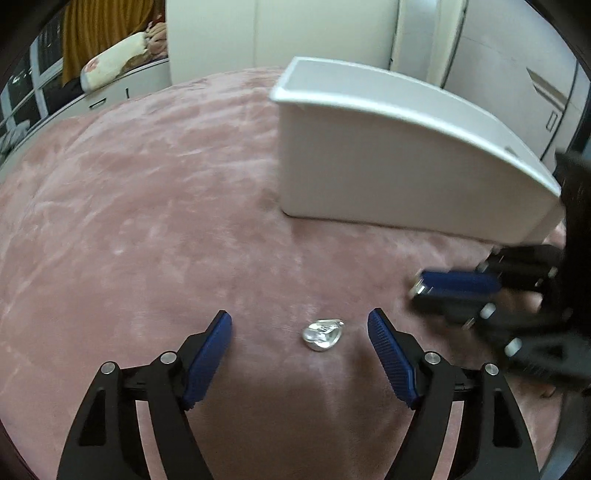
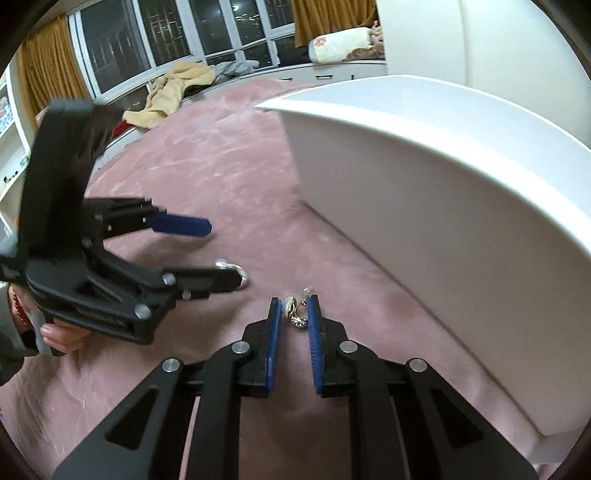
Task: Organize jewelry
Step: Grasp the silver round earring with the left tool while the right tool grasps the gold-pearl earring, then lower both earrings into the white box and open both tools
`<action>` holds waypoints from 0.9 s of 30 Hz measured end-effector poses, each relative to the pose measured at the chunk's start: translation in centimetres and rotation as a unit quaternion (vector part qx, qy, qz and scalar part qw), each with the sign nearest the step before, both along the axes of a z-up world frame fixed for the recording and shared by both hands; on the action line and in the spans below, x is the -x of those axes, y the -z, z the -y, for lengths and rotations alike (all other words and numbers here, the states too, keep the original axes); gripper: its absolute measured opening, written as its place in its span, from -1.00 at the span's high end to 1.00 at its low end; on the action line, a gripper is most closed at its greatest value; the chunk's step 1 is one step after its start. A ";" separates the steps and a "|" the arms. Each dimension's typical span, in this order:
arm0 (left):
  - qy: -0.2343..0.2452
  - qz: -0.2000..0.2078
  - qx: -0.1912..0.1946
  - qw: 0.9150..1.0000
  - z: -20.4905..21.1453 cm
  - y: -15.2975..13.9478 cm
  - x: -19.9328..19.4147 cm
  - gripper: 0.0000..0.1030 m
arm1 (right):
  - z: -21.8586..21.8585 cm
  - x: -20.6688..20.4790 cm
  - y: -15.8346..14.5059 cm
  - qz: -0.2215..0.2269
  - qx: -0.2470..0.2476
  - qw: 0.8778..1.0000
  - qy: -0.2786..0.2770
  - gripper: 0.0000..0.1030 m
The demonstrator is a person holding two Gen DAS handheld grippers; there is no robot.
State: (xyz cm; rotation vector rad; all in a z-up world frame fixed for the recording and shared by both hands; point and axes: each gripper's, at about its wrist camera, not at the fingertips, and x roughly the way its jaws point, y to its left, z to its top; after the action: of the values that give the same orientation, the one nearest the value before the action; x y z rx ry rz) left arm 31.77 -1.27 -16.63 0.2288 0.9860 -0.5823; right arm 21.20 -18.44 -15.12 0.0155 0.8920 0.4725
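I count two pieces of jewelry and one box. The first piece is a silver heart-shaped charm (image 1: 324, 334), lying flat on the pink blanket (image 1: 147, 221). My left gripper (image 1: 300, 326) has its two blue pads spread wide, one on either side of the charm, touching neither it nor anything else; it holds nothing. From the right wrist view the same charm (image 2: 231, 266) shows just past the tip of the left gripper's near finger, partly hidden by it.

The second piece is an earring (image 2: 295, 312) with a white pearl-like bead, gold metal and a small sparkly part. It sits between the two blue pads of my right gripper (image 2: 294, 308), which are drawn in close around it, with only a narrow gap left. In the left wrist view the right gripper (image 1: 424, 290) is blurred, so I cannot make out the earring there.

The white box (image 1: 369, 158) stands on the blanket beyond both grippers, close to the right one; I cannot see its inside.

The blanket is plush and pink and covers the whole work surface. Behind it are white cabinets (image 1: 229, 33), large dark windows (image 2: 166, 33) with mustard curtains (image 2: 48, 66), a beige cloth (image 2: 170, 88) heaped on the ledge and a pale rolled pillow (image 2: 343, 46).
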 end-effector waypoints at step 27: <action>0.041 0.080 0.031 0.995 4.6 -9.3 3.0 0.44 | 5.9 4.0 -9.5 0.091 -0.013 0.996 0.018 0.71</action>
State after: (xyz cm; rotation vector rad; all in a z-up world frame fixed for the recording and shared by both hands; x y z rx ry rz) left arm 28.79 -5.86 -7.33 0.2566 0.8052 -0.6583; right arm 17.18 -24.34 -5.58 0.0118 0.7051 0.4452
